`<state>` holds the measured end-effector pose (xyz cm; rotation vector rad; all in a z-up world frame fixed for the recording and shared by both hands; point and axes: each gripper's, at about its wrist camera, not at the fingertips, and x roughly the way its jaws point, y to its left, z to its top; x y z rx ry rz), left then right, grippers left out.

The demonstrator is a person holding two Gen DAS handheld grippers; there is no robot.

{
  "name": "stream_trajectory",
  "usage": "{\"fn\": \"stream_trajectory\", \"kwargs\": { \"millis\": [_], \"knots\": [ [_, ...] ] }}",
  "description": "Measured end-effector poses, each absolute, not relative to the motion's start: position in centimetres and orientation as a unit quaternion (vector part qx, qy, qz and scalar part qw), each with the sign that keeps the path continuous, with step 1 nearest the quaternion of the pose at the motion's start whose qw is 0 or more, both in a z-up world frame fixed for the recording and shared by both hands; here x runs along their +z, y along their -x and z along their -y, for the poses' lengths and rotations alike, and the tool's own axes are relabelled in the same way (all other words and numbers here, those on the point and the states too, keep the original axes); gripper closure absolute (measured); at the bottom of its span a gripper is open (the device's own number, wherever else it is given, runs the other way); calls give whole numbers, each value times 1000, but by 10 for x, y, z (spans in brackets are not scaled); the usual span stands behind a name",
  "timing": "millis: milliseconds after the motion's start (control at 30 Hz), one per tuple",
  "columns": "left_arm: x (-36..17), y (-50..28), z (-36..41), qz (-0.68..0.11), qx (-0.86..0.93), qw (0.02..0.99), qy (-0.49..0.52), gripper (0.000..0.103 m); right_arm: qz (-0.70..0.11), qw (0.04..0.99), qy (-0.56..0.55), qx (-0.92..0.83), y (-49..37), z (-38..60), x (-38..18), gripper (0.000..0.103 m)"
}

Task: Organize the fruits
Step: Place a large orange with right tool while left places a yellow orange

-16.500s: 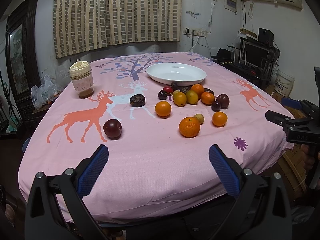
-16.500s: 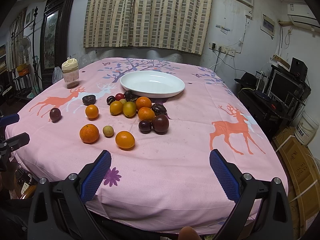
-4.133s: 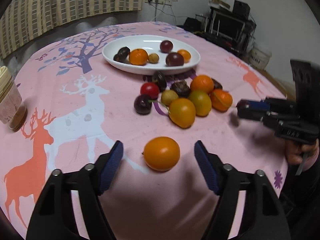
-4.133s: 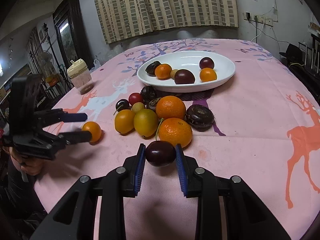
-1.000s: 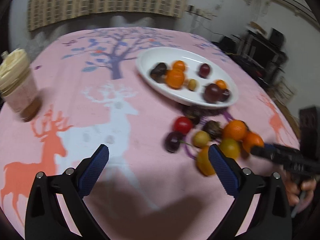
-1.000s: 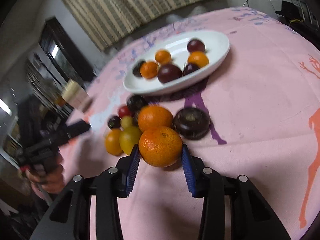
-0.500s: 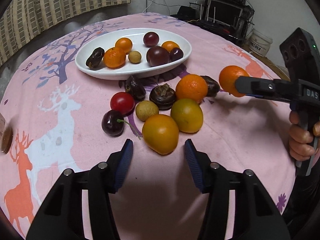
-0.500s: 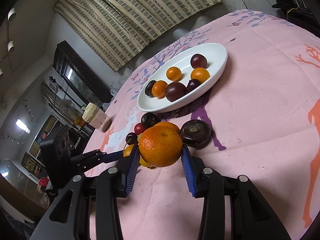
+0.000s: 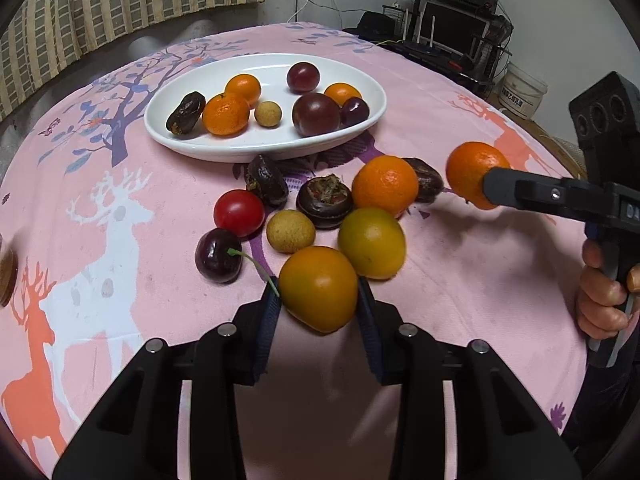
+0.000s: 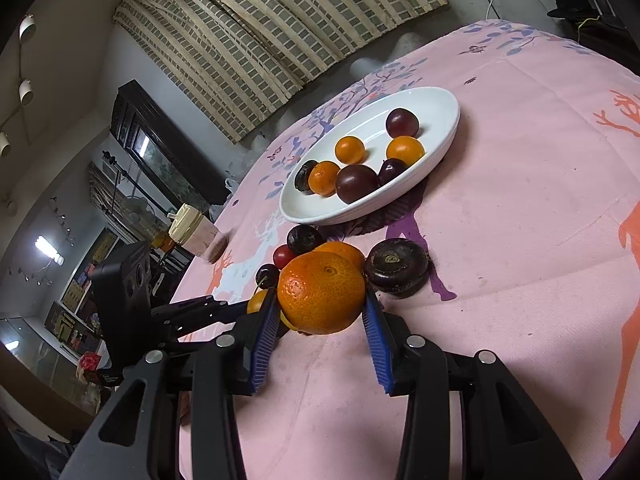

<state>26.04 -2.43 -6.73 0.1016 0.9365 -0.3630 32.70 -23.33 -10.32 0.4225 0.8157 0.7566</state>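
Observation:
A white plate [image 9: 180,136] at the back of the pink cloth holds several fruits: tangerines, dark plums, a date and a longan. In front of it lies a loose cluster: an orange [image 9: 385,186], a greenish-yellow fruit [image 9: 372,242], a longan [image 9: 291,231], a red tomato [image 9: 239,213] and a dark cherry [image 9: 218,261]. My left gripper [image 9: 318,312] is closing, and both pads touch a yellow-orange fruit [image 9: 318,288] on the cloth. My right gripper [image 10: 319,300] is shut on a tangerine [image 10: 322,298], lifted above the cluster.
A lidded jar [image 10: 196,236] stands at the table's far left. A person's hand [image 9: 600,300] holds the right gripper's handle at the right edge. Two dark water chestnuts [image 9: 325,200] and a date [image 9: 266,184] lie near the plate. Shelves and a bucket [image 9: 520,92] stand beyond the table.
My left gripper swung to the fruit cluster and its wide jaws narrowed around the yellow-orange fruit. The right gripper lifted the tangerine off the cloth.

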Motion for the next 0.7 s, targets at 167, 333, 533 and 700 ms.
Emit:
{"fn": "stream_trajectory", "kwargs": {
  "millis": [167,333,533,700],
  "knots": [
    [-50,-241,19,-423,-209,882,-18,66,-368,841,-164,362,-317,228,-93,61],
    [-6,-268,6,-376,-199,905,22,66,-329,867,-118,356,-329,217,-57,61],
    [14,-360,2,-362,-95,927,36,66,-296,913,-87,268,-415,192,-38,61],
    [-6,-417,-4,-391,-54,918,42,66,-342,911,-65,220,-475,169,-59,60]
  ]
}}
